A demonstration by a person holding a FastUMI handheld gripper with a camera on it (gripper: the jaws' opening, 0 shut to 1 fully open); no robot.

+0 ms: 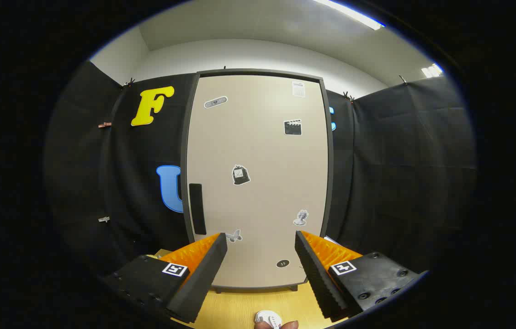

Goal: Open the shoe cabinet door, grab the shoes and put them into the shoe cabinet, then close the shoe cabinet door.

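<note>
Fingers of the gripper (pixel 261 238) are standing wide apart, holding nothing and touching nothing, and pointing straight at the shoe cabinet door (pixel 258 183), which is filling the gap between them. Each finger is carrying a small square marker (pixel 175 269) on its upper face. Below and between the fingers, a light wooden tabletop (pixel 239 308) is stretching toward the foot of the cabinet, and a small white object (pixel 268 318) is lying on it, with a fingertip (pixel 280 325) of a person's hand touching its near edge; whether it is part of a shoe I cannot tell. Beyond the fingers the shoe cabinet is standing upright with its beige door closed inside a dark frame (pixel 327 160). A dark vertical handle (pixel 197 208) is sitting near the door's edge, just above the tip of one finger. Several stickers are showing on the door: a dark bag-shaped one (pixel 240 175) near the middle, a clapperboard (pixel 292 127) higher up, a pale bust (pixel 301 218), a butterfly (pixel 234 236) just beside one fingertip, and a small dark oval (pixel 282 263) low down. Black cloth (pixel 399 173) is hanging on both sides of the cabinet, with a white wall (pixel 248 55) rising above it.
</note>
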